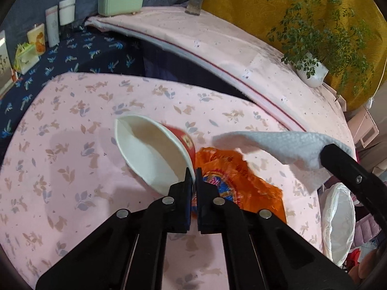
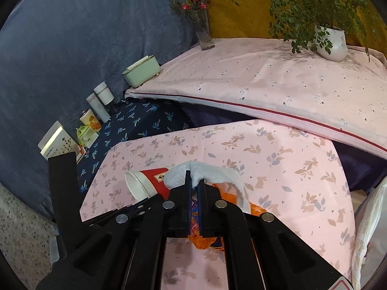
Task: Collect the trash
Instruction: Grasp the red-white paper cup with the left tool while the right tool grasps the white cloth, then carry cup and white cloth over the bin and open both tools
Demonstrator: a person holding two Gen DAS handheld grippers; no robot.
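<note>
A squashed red and white paper cup [image 1: 150, 154] lies tipped on the pink rabbit-print table cover [image 1: 72, 145]. My left gripper [image 1: 194, 177] is shut on the cup's rim. Just right of the cup lies an orange snack wrapper [image 1: 232, 181], partly under the fingers. My right gripper [image 2: 194, 183] is shut on a white paper tissue [image 2: 217, 174], which hangs above the wrapper [image 2: 256, 209] and close to the cup [image 2: 142, 183]. In the left wrist view the tissue [image 1: 285, 147] hangs in the air at the right.
A white plastic bag [image 1: 338, 222] hangs open beyond the table's right edge. Behind is a higher pink-covered surface [image 2: 266, 77] with a potted plant [image 2: 331, 41], a flower vase [image 2: 204, 33] and a green box [image 2: 141, 71]. Several small containers [image 2: 96, 111] stand on dark blue cloth at left.
</note>
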